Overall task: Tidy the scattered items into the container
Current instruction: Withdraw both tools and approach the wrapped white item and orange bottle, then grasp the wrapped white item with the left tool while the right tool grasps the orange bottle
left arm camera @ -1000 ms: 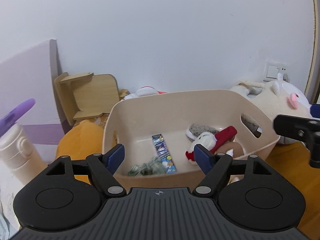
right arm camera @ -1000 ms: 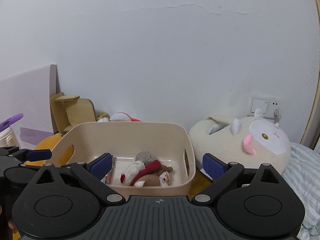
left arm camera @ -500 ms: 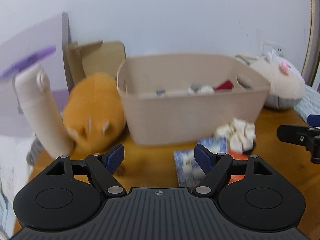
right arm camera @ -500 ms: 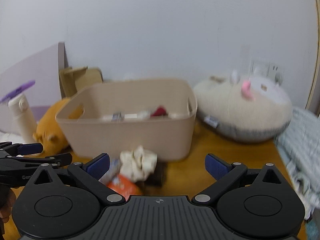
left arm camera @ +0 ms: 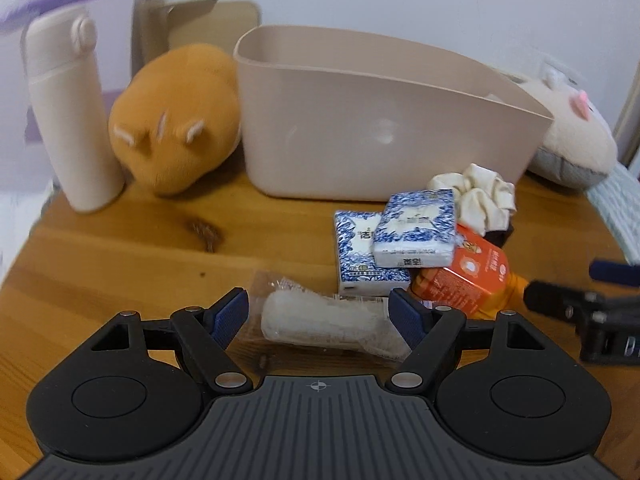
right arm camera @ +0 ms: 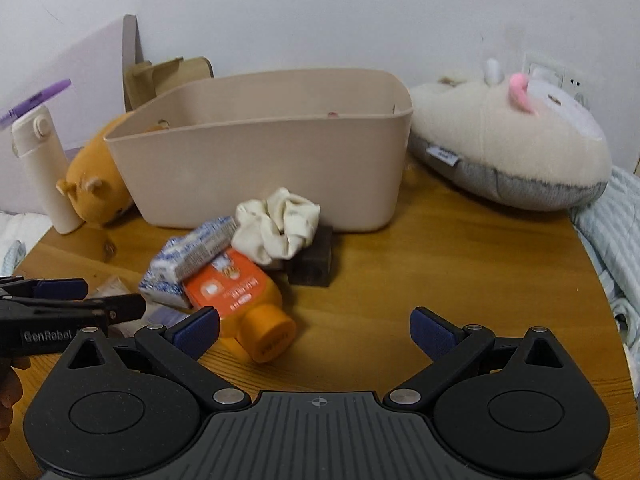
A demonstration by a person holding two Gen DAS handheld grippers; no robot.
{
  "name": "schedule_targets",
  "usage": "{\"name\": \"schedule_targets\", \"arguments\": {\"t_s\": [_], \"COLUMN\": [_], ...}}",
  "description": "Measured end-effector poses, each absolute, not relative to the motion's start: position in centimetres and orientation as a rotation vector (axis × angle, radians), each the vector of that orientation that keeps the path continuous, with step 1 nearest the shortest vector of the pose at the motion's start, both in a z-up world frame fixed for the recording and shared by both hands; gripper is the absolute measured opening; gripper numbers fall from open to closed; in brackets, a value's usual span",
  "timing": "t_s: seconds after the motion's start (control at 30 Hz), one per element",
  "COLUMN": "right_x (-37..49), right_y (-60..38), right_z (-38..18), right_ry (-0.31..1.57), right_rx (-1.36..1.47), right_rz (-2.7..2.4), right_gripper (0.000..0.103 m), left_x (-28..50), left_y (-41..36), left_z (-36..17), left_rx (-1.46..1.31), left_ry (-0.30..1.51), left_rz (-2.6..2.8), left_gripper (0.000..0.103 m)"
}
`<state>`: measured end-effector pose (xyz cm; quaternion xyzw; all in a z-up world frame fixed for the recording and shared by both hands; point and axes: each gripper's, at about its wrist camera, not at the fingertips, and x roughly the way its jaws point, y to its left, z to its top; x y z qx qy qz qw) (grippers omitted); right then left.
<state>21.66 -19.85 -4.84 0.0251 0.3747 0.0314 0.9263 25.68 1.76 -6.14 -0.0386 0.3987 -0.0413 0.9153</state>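
Counter [left arm camera: 120, 248]: the wooden top carries everything; your loose pile sits just in front of the container.
Container [left arm camera: 384, 120]: the beige tub stands upright at the back, its near wall facing you, so you will have to lift over that rim.
Pile: two blue-patterned tissue packs [left arm camera: 416, 232] lie stacked, the upper leaning on the orange bottle [right arm camera: 240, 300]; the cream scrunchie [right arm camera: 280, 224] rests on a dark block [right arm camera: 312, 266] close to the tub wall.
Clear wrapped packet [left arm camera: 324, 320]: it lies crosswise between your left fingers, nearest of all; I judge it the step in hand.
Left gripper [left arm camera: 320, 312]: spread wide, straddling the packet, nothing held.
Right gripper [right arm camera: 314, 330]: also wide and empty, the bottle's cap just beside its left finger.
Doing it well: lower until the pads bracket the packet's solid middle, not the loose film; close gently, as the wrap likely slips.
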Motion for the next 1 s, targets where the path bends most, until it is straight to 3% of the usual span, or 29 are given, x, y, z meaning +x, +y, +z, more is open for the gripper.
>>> {"name": "schedule_targets", "arguments": {"t_s": [0.43, 1.0], "right_x": [22.5, 25.0], "right_y": [-19.8, -17.3], "right_z": [-6.2, -7.0], "right_ry": [0.812, 0.828], "right_rx": [0.054, -0.023], "right_rz": [0.065, 0.159], "right_gripper": [0.103, 0.103], "left_x": [25.8, 20.6], "left_y": [0.1, 3.6], "left_z": [-7.8, -7.0], "left_rx": [0.066, -0.035], "left_ry": [0.791, 0.805], "left_rz": [-0.022, 0.017], "left_gripper": [0.079, 0.080]}}
